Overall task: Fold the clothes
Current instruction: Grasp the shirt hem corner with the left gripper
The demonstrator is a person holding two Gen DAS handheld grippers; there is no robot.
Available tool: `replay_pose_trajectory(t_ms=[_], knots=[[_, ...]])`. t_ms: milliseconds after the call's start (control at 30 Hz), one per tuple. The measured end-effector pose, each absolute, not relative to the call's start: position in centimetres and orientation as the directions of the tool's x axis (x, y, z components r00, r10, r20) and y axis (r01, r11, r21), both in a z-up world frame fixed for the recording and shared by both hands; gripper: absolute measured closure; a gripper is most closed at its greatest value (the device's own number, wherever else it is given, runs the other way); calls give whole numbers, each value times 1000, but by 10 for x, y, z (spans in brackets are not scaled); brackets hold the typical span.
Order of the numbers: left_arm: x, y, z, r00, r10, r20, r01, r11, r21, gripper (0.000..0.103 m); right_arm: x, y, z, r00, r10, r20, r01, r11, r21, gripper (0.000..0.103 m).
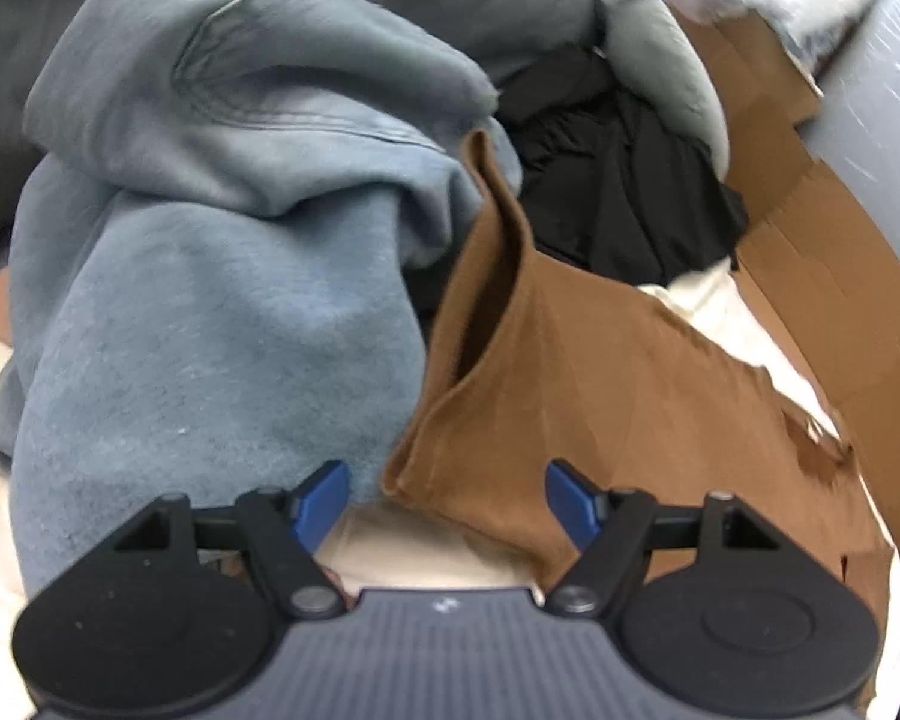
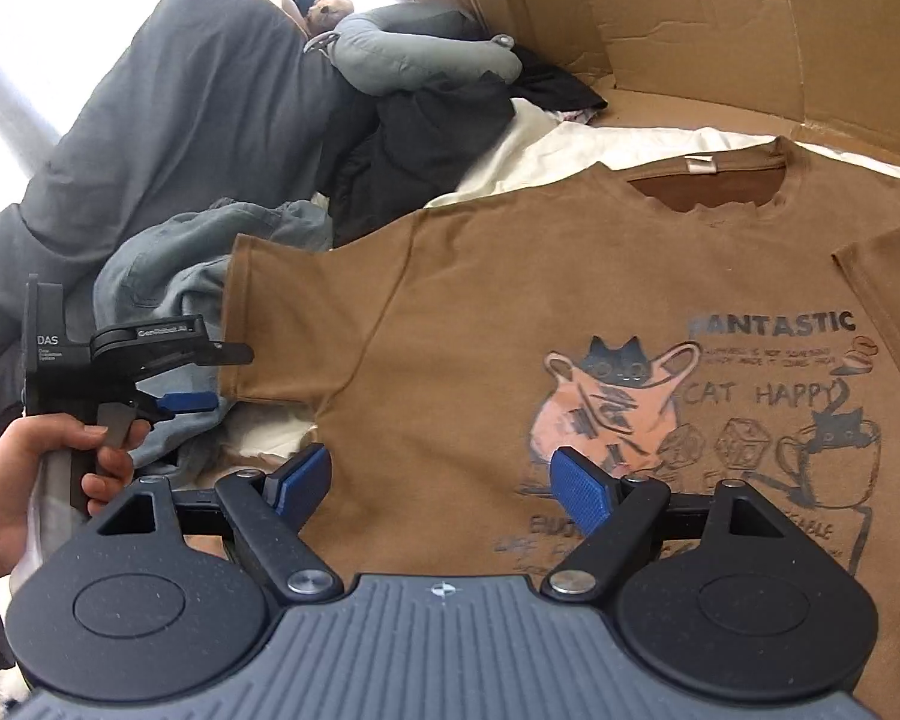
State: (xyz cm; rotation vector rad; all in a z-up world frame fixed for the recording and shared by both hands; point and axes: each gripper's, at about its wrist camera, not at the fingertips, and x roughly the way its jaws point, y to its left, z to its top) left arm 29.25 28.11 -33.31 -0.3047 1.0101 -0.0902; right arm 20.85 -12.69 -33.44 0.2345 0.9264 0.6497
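The far side of the T-shirt (image 2: 510,312) runs out of the right wrist view, so one sleeve and the hem are cut off; the printed lines under "FANTASTIC" and "CAT HAPPY" are too small to read. The left wrist view is blurred, and there the shirt (image 1: 600,372) shows only as a brown sleeve opening and a stretch of cloth just ahead of the fingers. What lies under the blue sweatshirt (image 1: 210,300) cannot be made out.

The right gripper (image 2: 444,480) hovers over the shirt's lower chest, its blue pads spread wide with nothing between them. The left gripper (image 1: 447,495) is likewise spread, empty, its gap facing the sleeve's edge. From the right wrist view it (image 2: 210,378) sits left of the right gripper, at the sleeve end, held by a hand (image 2: 36,480).

The shirt lies flat, print up, on a white sheet (image 2: 570,144). Beyond it stand flattened cardboard (image 2: 720,42) walls. Ahead and left of the right gripper lie dark clothes (image 2: 438,120), a grey neck pillow (image 2: 414,54) and a grey cushion (image 2: 180,96).
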Motion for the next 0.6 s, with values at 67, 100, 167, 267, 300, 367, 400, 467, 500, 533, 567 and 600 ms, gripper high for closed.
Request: replay_pose_trajectory(t_ms=[67,100,167,267,300,367,400,467,500,533,567,600], knots=[[291,281,-337,548,-210,-810,-65,954,-292,27,209,-133,-339,429,610,-667,-395,790,469,19],[290,280,-338,555,-207,-805,-59,956,-287,27,209,-135,-341,432,609,-665,-391,791,470,19],[290,277,-342,566,-199,-800,-42,962,-269,27,207,-136,-344,435,609,-664,-391,791,470,19],[288,276,-345,575,-200,-793,-35,963,-268,31,205,-135,-348,429,613,-663,-400,787,469,19],[286,277,-344,581,-203,-788,-40,960,-277,33,205,-134,-349,427,615,-663,-403,786,469,20],[283,279,-344,587,-207,-783,-60,953,-297,55,204,-133,-352,423,618,-663,-409,783,469,20],[281,280,-344,588,-209,-781,-74,948,-309,60,204,-132,-353,419,619,-664,-413,781,468,20],[275,284,-343,597,-228,-770,-109,927,-359,70,204,-130,-355,407,620,-671,-424,779,462,20],[272,285,-342,604,-236,-762,-119,918,-378,71,205,-130,-355,404,621,-672,-431,777,459,20],[269,285,-342,610,-239,-756,-118,915,-385,73,205,-129,-356,401,622,-672,-437,775,456,20],[267,284,-341,616,-240,-750,-111,916,-385,77,206,-129,-356,400,622,-673,-441,774,454,20],[266,283,-341,622,-238,-746,-99,922,-376,80,206,-129,-357,399,623,-673,-444,773,452,20]])
